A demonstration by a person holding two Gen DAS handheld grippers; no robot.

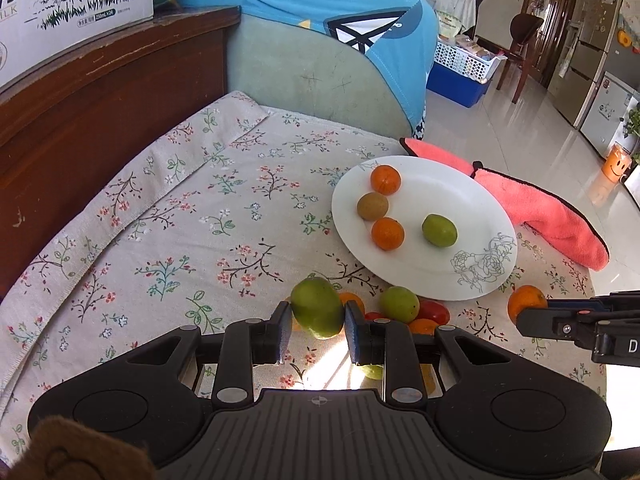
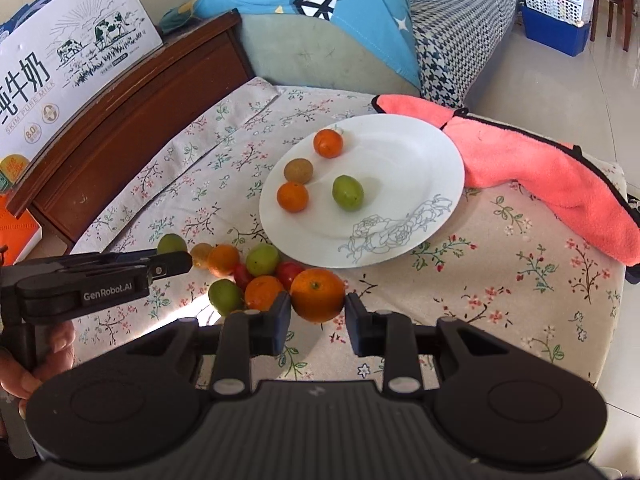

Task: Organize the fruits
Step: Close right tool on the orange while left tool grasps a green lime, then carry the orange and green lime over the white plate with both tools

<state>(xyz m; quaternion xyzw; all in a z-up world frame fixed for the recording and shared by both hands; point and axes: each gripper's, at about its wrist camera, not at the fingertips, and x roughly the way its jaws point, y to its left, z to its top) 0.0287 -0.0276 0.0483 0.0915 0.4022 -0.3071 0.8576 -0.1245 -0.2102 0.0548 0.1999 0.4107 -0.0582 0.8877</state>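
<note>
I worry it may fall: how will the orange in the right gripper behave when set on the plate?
The orange is round, so it will probably roll on the smooth white plate. It looks firm, held by the right gripper without denting.

The milk carton [image 2: 60,68] up on the wooden cabinet [image 2: 132,116] reads "SKIM PURE MILK", with large Chinese characters and "8.0" below. On the left tool [image 2: 172,264], the side is marked "GenRobot.AI".
</note>
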